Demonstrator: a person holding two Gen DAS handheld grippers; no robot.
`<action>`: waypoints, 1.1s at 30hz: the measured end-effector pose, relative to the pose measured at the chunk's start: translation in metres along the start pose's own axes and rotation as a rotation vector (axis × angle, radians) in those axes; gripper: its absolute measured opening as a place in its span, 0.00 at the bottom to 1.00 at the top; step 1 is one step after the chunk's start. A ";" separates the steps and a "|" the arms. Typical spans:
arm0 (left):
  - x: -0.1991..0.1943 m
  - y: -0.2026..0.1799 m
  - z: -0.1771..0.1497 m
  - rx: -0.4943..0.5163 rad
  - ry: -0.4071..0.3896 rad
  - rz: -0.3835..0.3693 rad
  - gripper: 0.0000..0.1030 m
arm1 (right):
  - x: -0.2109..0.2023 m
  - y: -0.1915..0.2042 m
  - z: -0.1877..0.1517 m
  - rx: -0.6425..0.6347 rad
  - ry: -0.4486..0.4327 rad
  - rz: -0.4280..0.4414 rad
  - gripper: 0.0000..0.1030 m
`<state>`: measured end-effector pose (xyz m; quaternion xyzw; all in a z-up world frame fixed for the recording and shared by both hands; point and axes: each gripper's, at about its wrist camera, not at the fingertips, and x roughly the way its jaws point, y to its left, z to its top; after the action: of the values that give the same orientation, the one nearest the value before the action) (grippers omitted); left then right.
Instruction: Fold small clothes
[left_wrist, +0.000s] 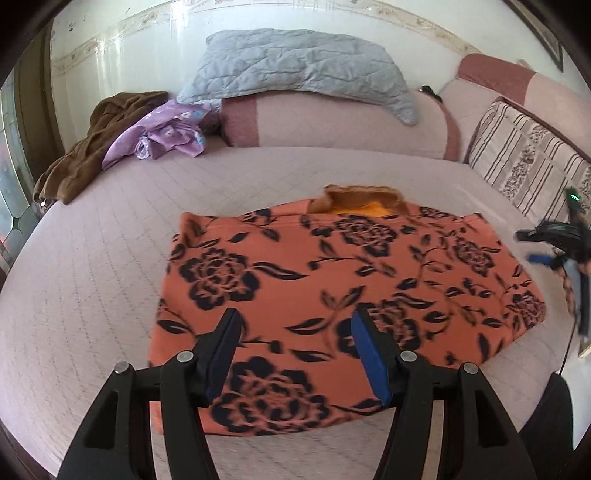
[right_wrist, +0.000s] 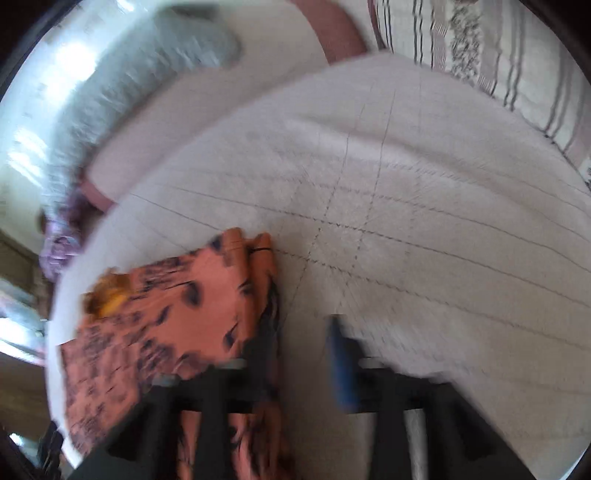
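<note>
Orange floral garment lies flat on the quilted bed; my left gripper hovers wide open above it, right gripper open at its three-o'clock edge.

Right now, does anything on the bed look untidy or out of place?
Yes. A brown garment and a purple cloth lie crumpled at the far left corner, unfolded, while the orange floral garment lies flat in the middle.

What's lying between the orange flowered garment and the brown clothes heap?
Nothing: only bare pale quilted bedcover separates the orange flowered garment from the brown clothes heap, in the left view.
</note>
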<state>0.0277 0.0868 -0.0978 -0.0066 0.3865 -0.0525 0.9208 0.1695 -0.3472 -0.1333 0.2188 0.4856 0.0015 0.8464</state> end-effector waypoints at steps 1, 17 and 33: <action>0.000 -0.003 0.000 -0.011 -0.002 -0.006 0.65 | -0.011 -0.004 -0.006 0.024 -0.020 0.038 0.92; 0.033 -0.028 -0.011 -0.104 0.127 0.021 0.66 | -0.026 0.040 -0.092 -0.191 0.114 0.122 0.20; 0.060 -0.044 -0.023 0.002 0.163 0.072 0.69 | 0.025 0.004 0.009 0.000 0.101 0.223 0.82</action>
<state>0.0490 0.0372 -0.1539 0.0126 0.4600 -0.0199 0.8876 0.1907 -0.3413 -0.1483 0.2710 0.5003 0.1067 0.8154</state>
